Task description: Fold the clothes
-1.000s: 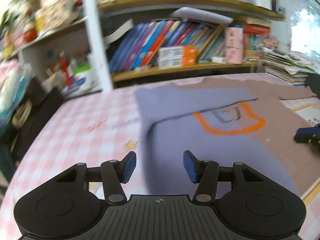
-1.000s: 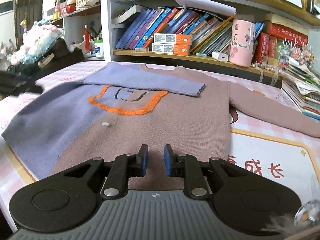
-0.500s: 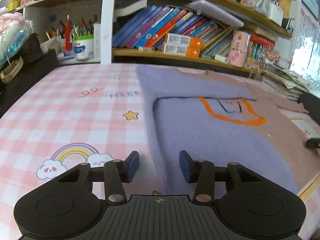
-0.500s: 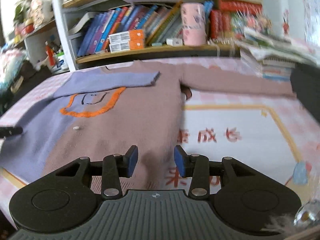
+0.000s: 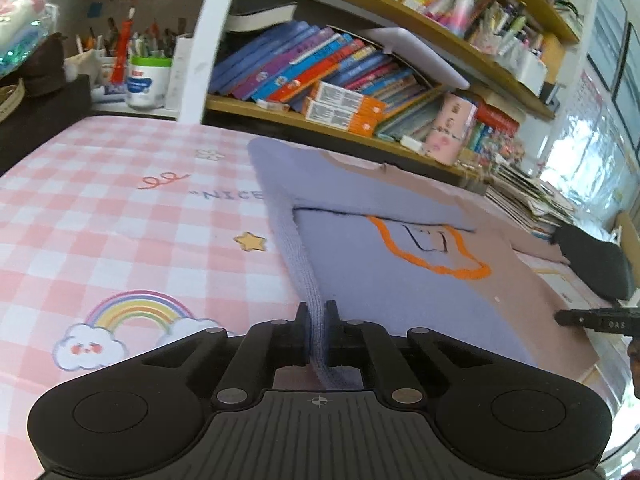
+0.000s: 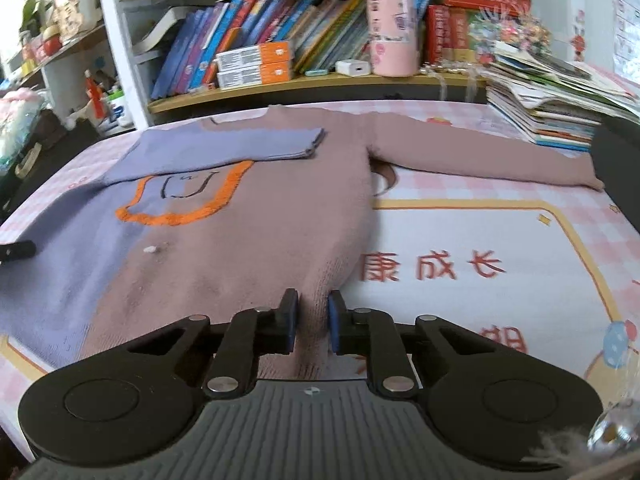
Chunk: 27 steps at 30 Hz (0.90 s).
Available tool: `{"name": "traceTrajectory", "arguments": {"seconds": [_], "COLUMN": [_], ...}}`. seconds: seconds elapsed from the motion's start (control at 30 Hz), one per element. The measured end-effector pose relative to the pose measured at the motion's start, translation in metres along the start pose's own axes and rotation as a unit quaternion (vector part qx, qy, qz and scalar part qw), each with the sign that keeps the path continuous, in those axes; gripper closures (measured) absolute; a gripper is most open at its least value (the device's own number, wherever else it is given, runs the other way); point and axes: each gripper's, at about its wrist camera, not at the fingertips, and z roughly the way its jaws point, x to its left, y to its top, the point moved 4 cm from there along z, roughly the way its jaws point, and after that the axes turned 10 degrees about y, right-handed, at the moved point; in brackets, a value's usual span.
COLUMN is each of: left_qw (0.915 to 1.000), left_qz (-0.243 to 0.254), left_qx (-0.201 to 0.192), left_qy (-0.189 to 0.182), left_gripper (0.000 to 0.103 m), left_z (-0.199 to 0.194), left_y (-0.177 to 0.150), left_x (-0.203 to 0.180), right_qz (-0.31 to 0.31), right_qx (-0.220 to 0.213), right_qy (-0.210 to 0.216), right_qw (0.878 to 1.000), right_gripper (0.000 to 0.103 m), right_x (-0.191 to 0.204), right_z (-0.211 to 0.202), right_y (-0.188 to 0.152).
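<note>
1. A knitted sweater (image 6: 256, 216), half lilac-blue and half dusty mauve with an orange-outlined pocket shape on the chest, lies flat on a desk covered by a pink-and-white checked cloth (image 5: 100, 220) printed with a rainbow, a star and lettering.
2. The lilac sleeve (image 6: 240, 146) is folded across the chest, its cuff ending near the sweater's middle; the mauve sleeve (image 6: 480, 160) lies stretched out straight towards a stack of magazines (image 6: 552, 96).
3. The left gripper (image 5: 316, 328) is at the lilac side edge near the hem. Its fingers (image 5: 301, 332) are pressed together on a raised ridge of lilac knit, which runs up from between them along the sweater's side.
4. The right gripper (image 6: 313, 322) is at the mauve side near the hem. Its blue-padded fingers (image 6: 289, 320) stand a little apart with a fold of mauve knit lying between them; whether the pads actually press the fabric cannot be told.
5. In the right wrist view, the tip of the left gripper shows as a dark bar at the far left edge of the lilac half.
6. Behind the desk stands a wooden bookshelf (image 6: 320, 84) with leaning coloured books, two orange-and-white boxes (image 6: 256, 66) and a pink cylindrical cup (image 6: 394, 32).
</note>
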Motion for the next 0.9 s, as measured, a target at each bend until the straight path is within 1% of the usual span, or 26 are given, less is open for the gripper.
{"name": "traceTrajectory", "arguments": {"seconds": [0.23,0.43,0.9], "left_qw": [0.9995,0.9990,0.9987], "left_qz": [-0.012,-0.022,-0.030], "left_qx": [-0.004,0.001,-0.002], "left_qy": [0.028,0.039,0.041], "left_gripper": [0.098,0.098,0.098], "left_z": [-0.002,-0.002,-0.004], "left_y": [0.005,0.004,0.000], "left_x": [0.027,0.044,0.045], "right_qz": [-0.027,-0.037,-0.036], "right_qx": [0.008,0.007,0.005], "right_qy": [0.014,0.023,0.027], "right_qw": [1.000,0.999,0.999], "right_gripper": [0.089,0.089,0.089], "right_x": [0.027,0.040,0.038], "right_z": [0.022,0.034,0.037], "right_y": [0.008,0.008,0.008]}}
